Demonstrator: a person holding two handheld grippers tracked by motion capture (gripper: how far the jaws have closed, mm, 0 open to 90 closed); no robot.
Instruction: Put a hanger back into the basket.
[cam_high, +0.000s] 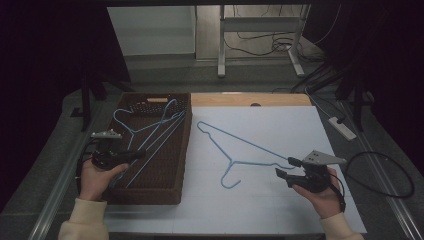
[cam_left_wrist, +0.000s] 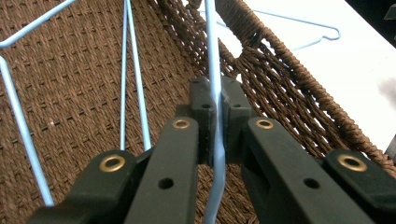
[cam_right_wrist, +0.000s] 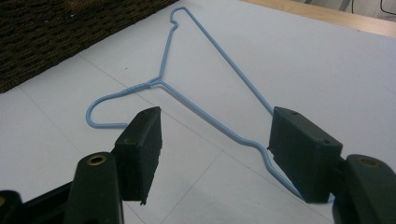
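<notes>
A: What is seen from the high view?

B: A dark brown woven rectangular basket (cam_high: 176, 150) is set at the left of a white sheet-covered table (cam_high: 280, 200). Light blue wire hangers (cam_high: 150, 131) are lying in the basket. The left gripper (cam_high: 139, 155) is held over the basket's near left part, and a thin wire of one hanger in the basket is clamped between its jaws. A second light blue wire hanger (cam_high: 240, 150) is laid flat on the white sheet, hook toward the near edge. The right gripper (cam_high: 289, 167) is held just beside that hanger's right shoulder, its jaws parted.

A: And the left gripper view?

B: The blue wire of the held hanger (cam_left_wrist: 214, 56) is seen running straight up between the two black pads, which are pressed tight on it. The woven floor and wall of the basket (cam_left_wrist: 299, 93) are seen behind, with other wire lengths resting on the weave. The hanger on the sheet (cam_left_wrist: 322, 35) is glimpsed beyond the basket's rim.

A: The right gripper view?

B: The jaws of the right gripper (cam_right_wrist: 215, 147) are spread wide and nothing is held. The hanger on the sheet (cam_right_wrist: 210, 112) is lying flat between and beyond them; its shoulder bend is seen just beside the right-hand pad, though contact cannot be told. A corner of the basket (cam_right_wrist: 56, 32) is seen at upper left.
</notes>
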